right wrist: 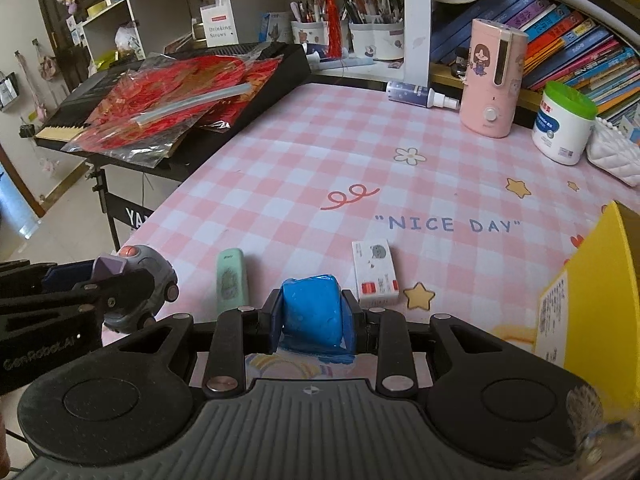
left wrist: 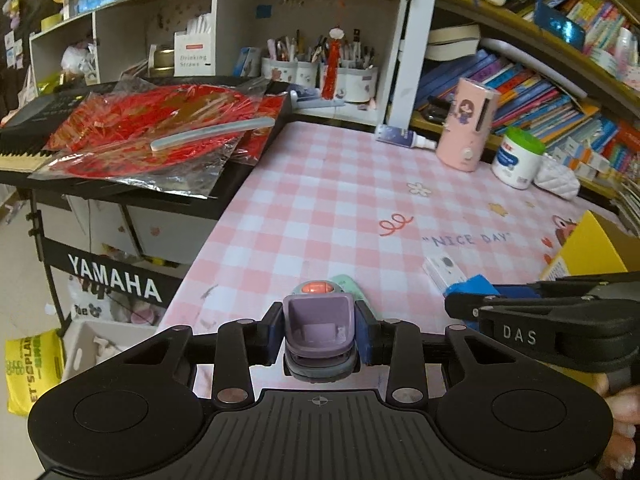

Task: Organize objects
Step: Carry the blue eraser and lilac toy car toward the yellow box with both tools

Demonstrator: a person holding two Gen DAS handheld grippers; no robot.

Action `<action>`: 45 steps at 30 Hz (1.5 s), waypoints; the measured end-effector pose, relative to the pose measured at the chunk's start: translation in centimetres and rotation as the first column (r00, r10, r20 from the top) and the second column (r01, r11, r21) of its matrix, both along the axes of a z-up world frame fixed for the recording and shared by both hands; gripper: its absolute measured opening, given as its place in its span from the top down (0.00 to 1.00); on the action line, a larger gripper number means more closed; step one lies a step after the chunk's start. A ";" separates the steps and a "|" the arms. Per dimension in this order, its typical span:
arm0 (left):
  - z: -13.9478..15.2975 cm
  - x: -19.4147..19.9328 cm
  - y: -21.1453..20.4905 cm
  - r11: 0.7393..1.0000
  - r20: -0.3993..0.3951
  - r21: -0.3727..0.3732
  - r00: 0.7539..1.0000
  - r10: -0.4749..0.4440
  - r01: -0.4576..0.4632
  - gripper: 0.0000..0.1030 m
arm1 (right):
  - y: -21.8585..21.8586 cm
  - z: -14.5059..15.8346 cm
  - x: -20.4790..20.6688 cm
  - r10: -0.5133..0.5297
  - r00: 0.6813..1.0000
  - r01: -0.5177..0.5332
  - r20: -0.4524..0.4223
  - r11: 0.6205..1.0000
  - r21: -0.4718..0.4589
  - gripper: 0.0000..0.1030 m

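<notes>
Both hands are loaded at once. The left hand-held gripper [left wrist: 319, 340] is clenched on a small grey and purple toy car [left wrist: 319, 334], its pads pressing the car's sides, the orange knob on top pointing ahead. The right hand-held gripper [right wrist: 313, 320] grasps a blue block [right wrist: 312, 310] that looks soft, perhaps wrapped clay, squeezed between its two pads. Both seem lifted just clear of the pink checked worktop [right wrist: 320, 152], though I cannot be sure of the gap.

Just ahead of the right hand-held gripper, slightly to its left, lies a mint green eraser [right wrist: 232, 280]; slightly to its right lies a white eraser box [right wrist: 374, 272]. Both are untouched on the cloth. Off to the right of that gripper stands a yellow box [right wrist: 592, 292], open at the top as far as I can see, and I would guess it is where things go.

So I judge the tidying to be early to midway: two things picked up, none visibly put away, two small ones left.
</notes>
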State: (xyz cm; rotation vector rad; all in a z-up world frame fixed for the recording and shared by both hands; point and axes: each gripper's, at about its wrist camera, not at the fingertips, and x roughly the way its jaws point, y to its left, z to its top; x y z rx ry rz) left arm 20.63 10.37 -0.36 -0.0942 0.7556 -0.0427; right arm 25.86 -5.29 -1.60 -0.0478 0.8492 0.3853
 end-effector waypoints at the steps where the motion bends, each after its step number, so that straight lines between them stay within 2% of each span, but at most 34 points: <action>1: 0.1 -0.5 0.1 1.000 0.003 -0.001 1.000 -0.005 0.005 0.67 | 0.0 0.1 -0.3 -0.001 1.000 0.001 0.002 1.000 -0.001 0.74; 17: 1.0 -7.3 0.6 0.995 0.043 -0.009 0.994 -0.101 0.101 0.67 | -0.6 1.2 -8.2 -0.089 0.995 0.090 0.035 0.996 -0.017 0.74; 31: 0.7 -15.2 1.0 0.986 0.029 -0.012 0.985 -0.168 0.168 0.67 | -0.2 0.3 -17.2 -0.132 0.991 0.132 0.006 0.991 -0.020 0.74; 45: 0.6 -20.5 -1.2 0.947 0.021 0.009 0.947 -0.321 0.321 0.67 | -2.7 -0.5 -25.0 -0.264 0.964 0.264 -0.012 0.964 0.015 0.74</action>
